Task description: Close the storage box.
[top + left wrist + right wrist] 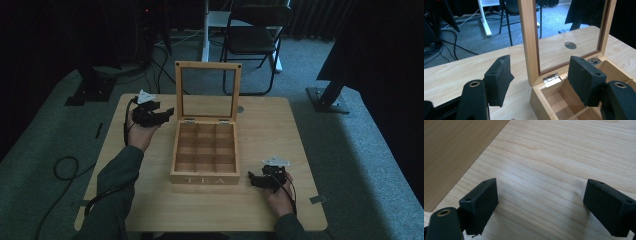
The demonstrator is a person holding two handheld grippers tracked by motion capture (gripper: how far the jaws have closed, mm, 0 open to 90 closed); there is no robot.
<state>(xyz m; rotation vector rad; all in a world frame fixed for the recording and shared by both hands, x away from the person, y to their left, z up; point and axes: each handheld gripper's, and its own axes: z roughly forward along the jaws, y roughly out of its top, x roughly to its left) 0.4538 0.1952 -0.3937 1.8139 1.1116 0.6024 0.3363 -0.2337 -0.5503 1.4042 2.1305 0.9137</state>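
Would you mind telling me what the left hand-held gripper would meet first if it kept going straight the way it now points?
Most likely the upright lid frame of the open tea box: its near post stands between the open jaws of the left hand-held gripper, though depth is hard to judge.

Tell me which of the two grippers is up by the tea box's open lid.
The left gripper: its open fingers stand by the lid's hinge corner, while the right gripper sits near the box's front corner.

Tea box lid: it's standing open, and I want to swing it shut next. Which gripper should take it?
Left, probably. The left gripper sits open beside the lid, whose left frame post stands between its jaws in its own view, untouched. The right gripper rests open near the tea box front corner, far from the lid.
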